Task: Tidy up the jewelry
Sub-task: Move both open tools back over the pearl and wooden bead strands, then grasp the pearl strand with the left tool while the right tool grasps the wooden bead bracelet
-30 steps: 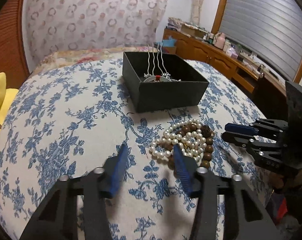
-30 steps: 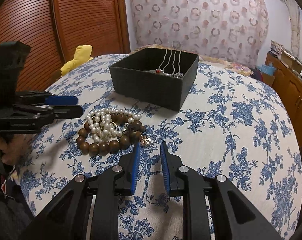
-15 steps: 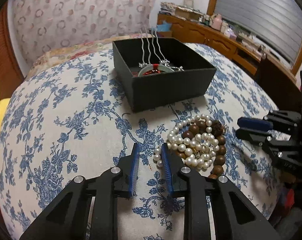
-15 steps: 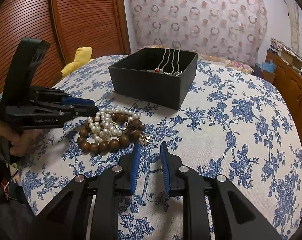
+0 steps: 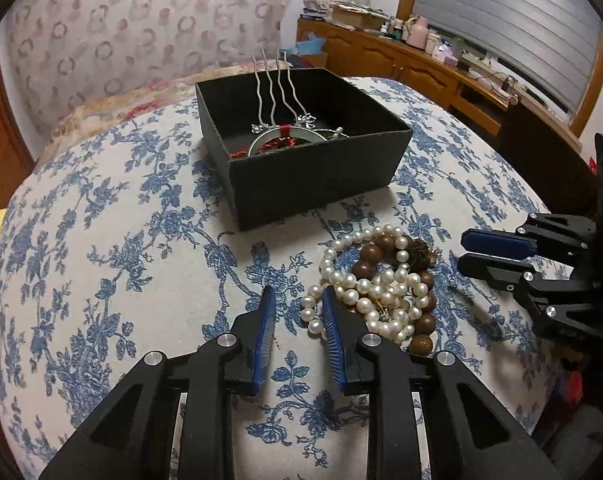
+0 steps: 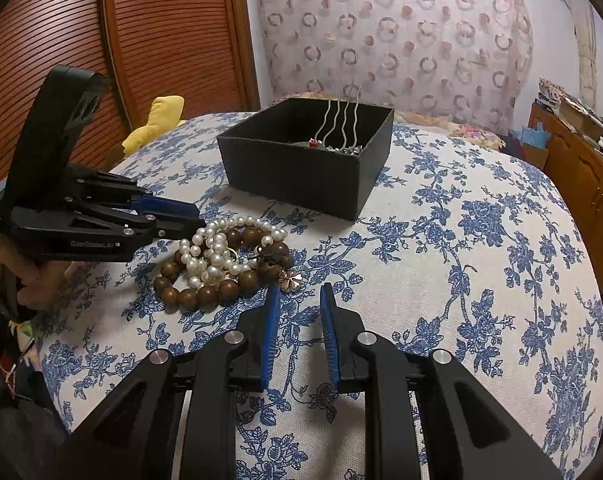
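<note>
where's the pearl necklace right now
The pearl necklace lies on the floral bedspread, tangled over the wooden bead bracelet, just in front of the black box and between both grippers.

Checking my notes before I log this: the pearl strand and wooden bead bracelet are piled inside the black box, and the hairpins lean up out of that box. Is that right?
Not quite. The pearl strand and wooden bead bracelet are piled on the floral cloth in front of the black box, not inside it. Both wrist views show this. The hairpins do lean up out of that box.
</note>
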{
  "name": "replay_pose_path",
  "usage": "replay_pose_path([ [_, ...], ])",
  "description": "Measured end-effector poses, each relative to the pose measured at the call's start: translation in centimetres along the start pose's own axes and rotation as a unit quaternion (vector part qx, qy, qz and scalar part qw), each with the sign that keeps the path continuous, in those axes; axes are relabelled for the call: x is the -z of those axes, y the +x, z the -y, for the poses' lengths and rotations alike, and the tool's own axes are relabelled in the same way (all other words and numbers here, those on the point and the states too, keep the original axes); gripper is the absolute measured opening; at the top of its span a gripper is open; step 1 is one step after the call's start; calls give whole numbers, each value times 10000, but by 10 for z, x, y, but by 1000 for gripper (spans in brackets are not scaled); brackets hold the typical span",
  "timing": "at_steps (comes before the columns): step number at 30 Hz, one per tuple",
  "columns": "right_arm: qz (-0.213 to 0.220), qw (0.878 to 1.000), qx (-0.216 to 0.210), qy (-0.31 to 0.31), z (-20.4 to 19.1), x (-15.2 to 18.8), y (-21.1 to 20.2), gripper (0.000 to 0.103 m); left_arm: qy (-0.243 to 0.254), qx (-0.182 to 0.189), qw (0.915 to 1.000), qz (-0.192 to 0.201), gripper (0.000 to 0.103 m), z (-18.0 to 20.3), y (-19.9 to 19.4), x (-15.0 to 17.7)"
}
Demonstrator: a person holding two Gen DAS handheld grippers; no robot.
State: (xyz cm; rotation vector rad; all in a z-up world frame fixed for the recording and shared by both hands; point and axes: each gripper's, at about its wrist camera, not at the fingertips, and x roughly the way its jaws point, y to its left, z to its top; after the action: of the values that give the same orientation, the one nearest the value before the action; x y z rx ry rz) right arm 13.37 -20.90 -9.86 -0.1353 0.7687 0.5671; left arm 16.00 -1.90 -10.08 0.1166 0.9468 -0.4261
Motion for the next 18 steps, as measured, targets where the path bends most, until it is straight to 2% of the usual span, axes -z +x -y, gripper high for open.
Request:
replay_pose_path([
  [7,0,10000,3,-5,0,0,0,23,254,-123,9996,39,22,12,2,1],
  [9,2,10000,6,2,0,0,0,23,367,-203,9991,41,16,14,3,1],
  [10,0,10000,2,6,0,0,0,23,411,-206,9989,25,7,15,3,1],
  [14,-3,10000,3,-10,-1,0,0,23,375,-163,9992,6,6,12,2,-1],
  [18,0,10000,0,-3,0,0,0,23,224,-179,9991,316,6,9,-13,-4],
])
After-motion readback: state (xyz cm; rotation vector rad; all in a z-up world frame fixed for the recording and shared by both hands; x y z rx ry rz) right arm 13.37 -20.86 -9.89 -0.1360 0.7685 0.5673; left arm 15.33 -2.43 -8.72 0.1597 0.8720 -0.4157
